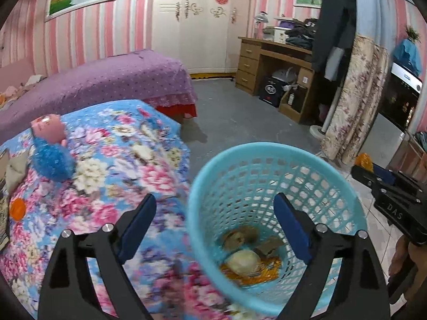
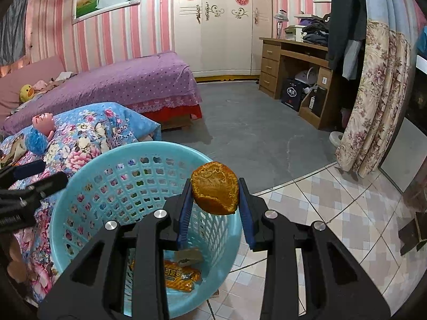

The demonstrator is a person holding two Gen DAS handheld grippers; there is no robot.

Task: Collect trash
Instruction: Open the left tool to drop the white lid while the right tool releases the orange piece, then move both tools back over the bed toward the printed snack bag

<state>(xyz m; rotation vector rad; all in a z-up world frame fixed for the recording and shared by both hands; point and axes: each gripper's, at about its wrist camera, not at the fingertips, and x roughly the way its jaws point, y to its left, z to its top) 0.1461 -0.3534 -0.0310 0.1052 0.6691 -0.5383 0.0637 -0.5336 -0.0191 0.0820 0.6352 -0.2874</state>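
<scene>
Your right gripper [image 2: 215, 196] has its jaws pinching an orange peel [image 2: 215, 191], holding it just above the near rim of the blue basket [image 2: 88, 208], over the basket's mouth. Your left gripper [image 1: 214, 226] has its jaws spread wide with nothing between them, one finger over the flowered quilt [image 1: 112, 160] and the other over the inside of the basket. At the bottom of the basket lie an orange snack wrapper [image 2: 181, 277], a pale crumpled wad [image 1: 244, 260] and some brownish scraps [image 1: 240, 236]. The basket stands on the floor tiles [image 2: 320, 213], just beside the near edge of the bed carrying the quilt. On the quilt, toward the bed's left edge, sit a fuzzy blue ball [image 1: 53, 160] touching a pink toy [image 1: 49, 128], and nearer you a small orange disc [image 1: 18, 209]. Beyond lie a purple-covered bed [image 2: 138, 80], a wooden desk [image 2: 291, 64] piled with clothes, and a white wardrobe [image 2: 213, 24] against the far wall
</scene>
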